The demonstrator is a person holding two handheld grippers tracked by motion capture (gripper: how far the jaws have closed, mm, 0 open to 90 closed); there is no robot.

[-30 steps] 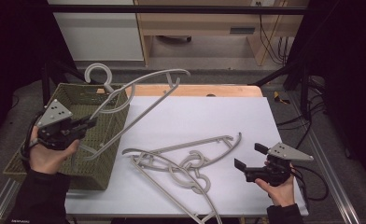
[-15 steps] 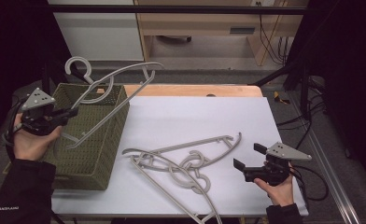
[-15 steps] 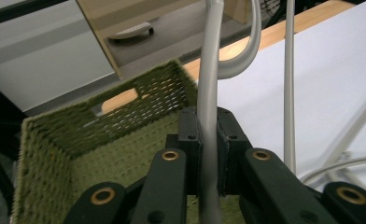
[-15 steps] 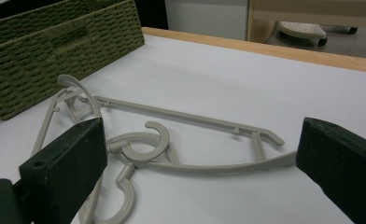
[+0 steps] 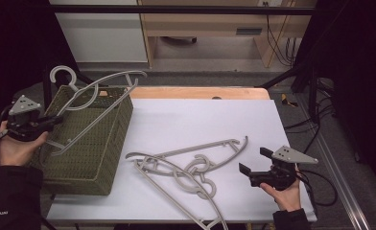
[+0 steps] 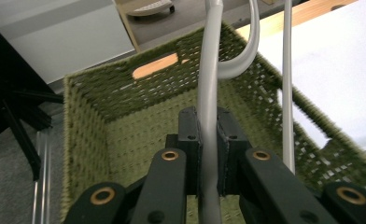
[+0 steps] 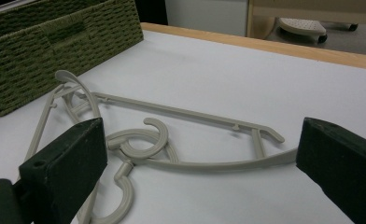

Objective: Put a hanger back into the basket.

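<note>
While left gripper (image 5: 46, 123) jaws clamp grey hanger (image 5: 97, 93) over basket (image 5: 88, 158), right gripper (image 5: 255, 165) jaws gape, empty.

Two black hand-held tools are shown: the left gripper (image 5: 49, 122) and the right gripper (image 5: 253, 163), each topped by a grey three-cornered plate marked with small dark dots and trailed by a black cable. Brass-coloured rivets are set into the black jaw arms in the left gripper view. Black sleeves are worn, with small white lettering printed on the left sleeve (image 5: 6, 196).
</note>
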